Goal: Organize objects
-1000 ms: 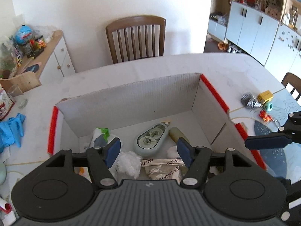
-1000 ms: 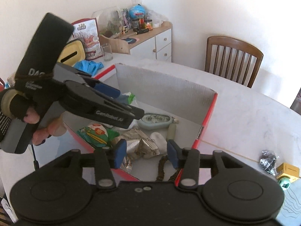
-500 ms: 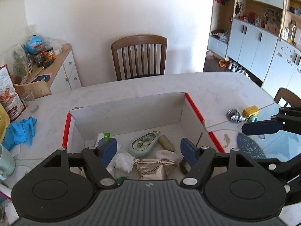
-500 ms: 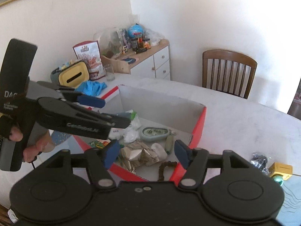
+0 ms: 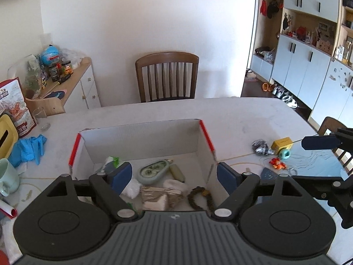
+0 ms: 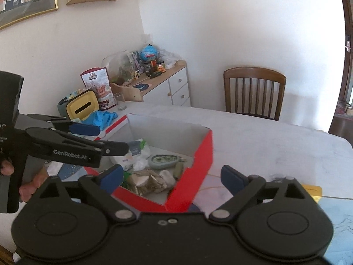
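Place: we take this for a home dining room.
Furniture: we see a wooden chair [image 5: 166, 76] at a white table [image 5: 231, 114], plus a sideboard [image 5: 77, 84].
Storage: we see wall cupboards [image 5: 308, 50] with household oddments.

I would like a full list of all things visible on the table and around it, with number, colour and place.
box: 1, white with red edges, table centre
tape dispenser: 1, pale green, inside box
bead bracelet: 1, brown, inside box
gloves: blue, count unclear, table left
mug: 1, pale green, table left edge
yellow cube: 1, table right of box
chair: 1, brown, behind table
cabinet: 1, white, left wall
left gripper: open, above box
right gripper: open, above box corner
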A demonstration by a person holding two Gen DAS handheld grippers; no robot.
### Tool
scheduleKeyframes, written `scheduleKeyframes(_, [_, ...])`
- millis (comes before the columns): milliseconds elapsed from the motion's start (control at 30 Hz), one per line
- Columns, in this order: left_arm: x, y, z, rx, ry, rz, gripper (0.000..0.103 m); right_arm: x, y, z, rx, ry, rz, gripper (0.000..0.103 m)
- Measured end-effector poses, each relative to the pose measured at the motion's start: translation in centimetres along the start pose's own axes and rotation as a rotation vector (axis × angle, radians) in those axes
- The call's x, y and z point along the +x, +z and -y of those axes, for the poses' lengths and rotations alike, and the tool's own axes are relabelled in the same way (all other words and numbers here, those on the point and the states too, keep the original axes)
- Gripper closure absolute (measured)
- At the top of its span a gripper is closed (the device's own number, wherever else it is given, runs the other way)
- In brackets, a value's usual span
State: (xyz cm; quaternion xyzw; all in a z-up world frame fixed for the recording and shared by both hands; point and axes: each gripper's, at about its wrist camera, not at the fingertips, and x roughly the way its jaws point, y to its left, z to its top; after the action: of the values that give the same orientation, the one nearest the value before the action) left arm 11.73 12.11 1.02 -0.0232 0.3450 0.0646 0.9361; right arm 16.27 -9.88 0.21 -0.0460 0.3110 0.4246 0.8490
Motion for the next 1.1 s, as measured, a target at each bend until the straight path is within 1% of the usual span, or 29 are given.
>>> scheduleKeyframes(133, [-0.1, -0.1, 1.8, -0.015, 0.005, -0.001, 0.018, -1.4, -0.8, 1.6, 0.008, -0.012, 0.011, 0.002])
scheduleKeyframes(333, [0.2, -0.2, 4.8, -0.020, 0.012, -0.004, 0.016, -3.1, -2.1, 5.1, 0.048, -0.035, 0.008, 0.002])
scheduleKeyframes(500, [0.8, -0.1, 7.4, -0.030, 0.017, -0.001, 0.003, -4.7, -3.4, 8.2, 0.057, -0.074, 0.006, 0.002])
scheduleKeyframes(833, [3.2, -0.1, 13.0, -0.033, 0.006, -0.012, 0.001, -6.8, -6.6, 14.5, 0.083, -0.157, -0.024, 0.002])
scheduleKeyframes(900, [3.9, -0.3, 14.2, -0.027, 0.021, -0.017, 0.001, -6.9, -7.2, 15.6, 0.086, -0.166, -0.033, 0.002])
scheduleKeyframes(1100, [6.1, -1.0, 17.4, 0.007, -0.017, -0.034, 0.001, -6.6, -8.1, 18.8, 0.106, -0.207, -0.044, 0.002])
